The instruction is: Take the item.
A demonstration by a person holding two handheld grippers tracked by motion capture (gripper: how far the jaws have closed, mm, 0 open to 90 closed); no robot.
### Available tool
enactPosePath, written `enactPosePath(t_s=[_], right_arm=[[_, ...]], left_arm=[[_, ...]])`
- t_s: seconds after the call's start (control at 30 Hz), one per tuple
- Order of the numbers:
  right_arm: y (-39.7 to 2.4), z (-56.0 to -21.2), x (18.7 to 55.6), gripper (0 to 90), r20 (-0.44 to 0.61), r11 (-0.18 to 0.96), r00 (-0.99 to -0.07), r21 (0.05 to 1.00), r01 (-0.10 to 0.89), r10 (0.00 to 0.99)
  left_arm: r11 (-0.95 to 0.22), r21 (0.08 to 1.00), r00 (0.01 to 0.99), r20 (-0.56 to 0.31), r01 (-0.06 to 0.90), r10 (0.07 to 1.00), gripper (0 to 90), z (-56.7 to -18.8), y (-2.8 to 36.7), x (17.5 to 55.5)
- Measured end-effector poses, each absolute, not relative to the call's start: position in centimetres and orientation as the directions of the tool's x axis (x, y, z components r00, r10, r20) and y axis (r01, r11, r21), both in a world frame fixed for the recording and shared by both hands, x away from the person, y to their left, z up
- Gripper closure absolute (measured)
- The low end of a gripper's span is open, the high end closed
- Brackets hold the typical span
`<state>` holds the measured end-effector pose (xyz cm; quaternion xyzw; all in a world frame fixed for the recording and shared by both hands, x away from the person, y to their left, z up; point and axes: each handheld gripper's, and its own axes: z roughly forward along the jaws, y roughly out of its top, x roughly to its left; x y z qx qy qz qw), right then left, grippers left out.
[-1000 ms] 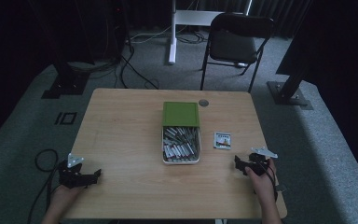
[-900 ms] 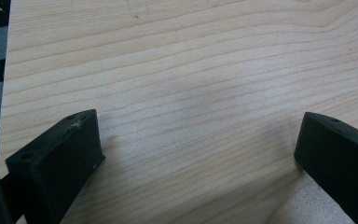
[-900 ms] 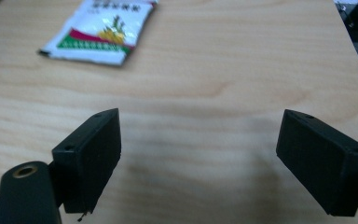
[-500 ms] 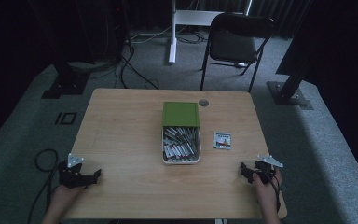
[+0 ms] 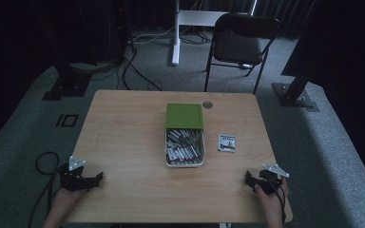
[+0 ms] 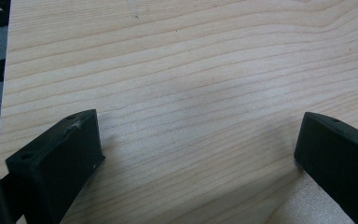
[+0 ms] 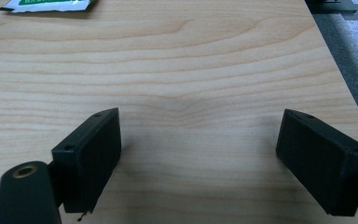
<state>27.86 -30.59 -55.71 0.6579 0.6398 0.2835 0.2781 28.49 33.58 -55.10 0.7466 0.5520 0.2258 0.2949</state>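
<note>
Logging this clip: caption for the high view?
Open grippers, left and right, rest at wooden table's near corners; open green-lidded box between.

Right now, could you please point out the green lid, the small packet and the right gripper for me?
green lid (image 5: 184,116), high view, middle of its top.
small packet (image 5: 226,142), high view, middle of its face.
right gripper (image 5: 250,180), high view, between its fingertips.

One table (image 5: 123,133), one tray (image 5: 184,164) (green lid (image 5: 184,116) attached), one packet (image 5: 226,142), two grippers (image 5: 83,179) (image 5: 259,181), one chair (image 5: 240,42).
</note>
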Motion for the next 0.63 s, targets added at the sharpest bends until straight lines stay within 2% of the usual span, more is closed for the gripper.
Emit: enactPosePath(t_s=[0.63], right_arm=[[-30.60,-55.72,28.08,12.2,0.020,-0.021,0.009,0.726,0.687,1.000]], left_arm=[[-0.214,0.690,0.286,0.011,0.692,0.958,1.4,-55.09,33.55,28.48]])
